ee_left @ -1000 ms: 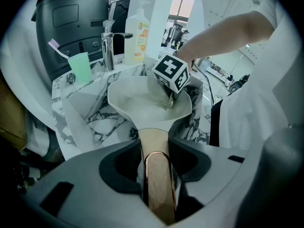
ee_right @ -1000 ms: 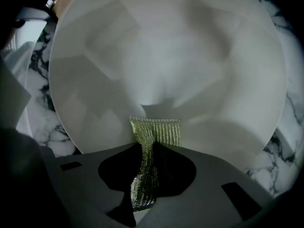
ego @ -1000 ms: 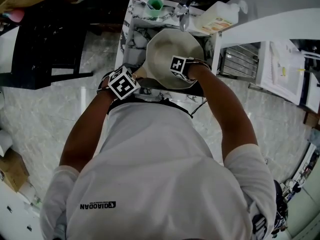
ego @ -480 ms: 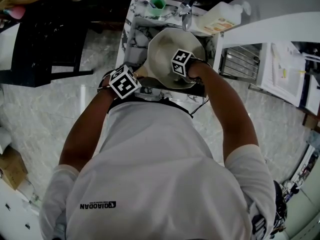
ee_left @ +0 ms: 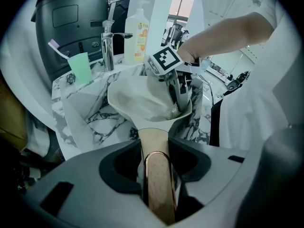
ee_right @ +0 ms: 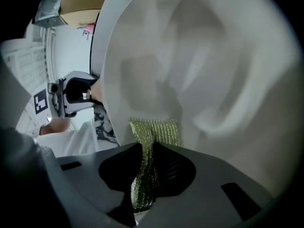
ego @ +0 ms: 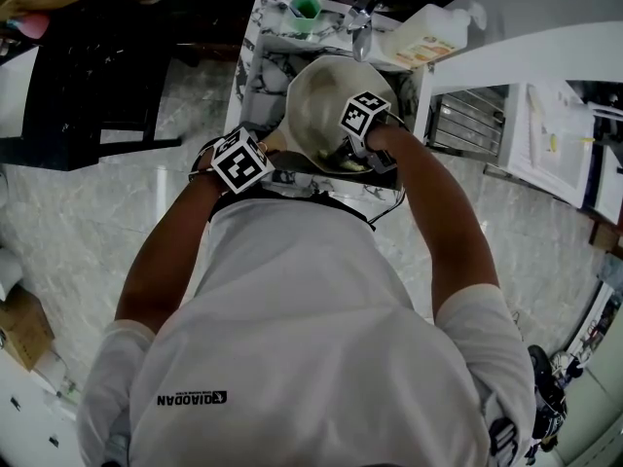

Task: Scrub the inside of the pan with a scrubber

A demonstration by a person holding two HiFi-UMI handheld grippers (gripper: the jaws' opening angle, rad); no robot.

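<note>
**Wooden handle clamped on the left, green mesh scrubbing on the right**

Your left gripper (ee_left: 156,151) has its jaws closed on the pan's wooden handle (ee_left: 159,189). It holds the cream pan (ee_left: 137,96) at the marble sink (ee_left: 85,120). Gripper and pan sit where they were a second ago.

Inside the pan, toward its near right wall, your right gripper (ee_right: 147,172) pinches a green mesh scrubber (ee_right: 154,134). The scrubber's free end lies flat against the pan's inner surface.

Since a second ago, the right gripper's marker cube (ego: 365,112) has shifted up and to the right in the head view and has turned. The scrubber now shows there as a yellowish patch by the near rim, just below the cube.

Count:
- two grippers
- one pan
- one scrubber

Behind the sink, left to right:
- one green cup (ee_left: 80,66) holding one toothbrush (ee_left: 56,47)
- one chrome tap (ee_left: 108,46)
- one pump bottle (ee_left: 137,32)
</note>
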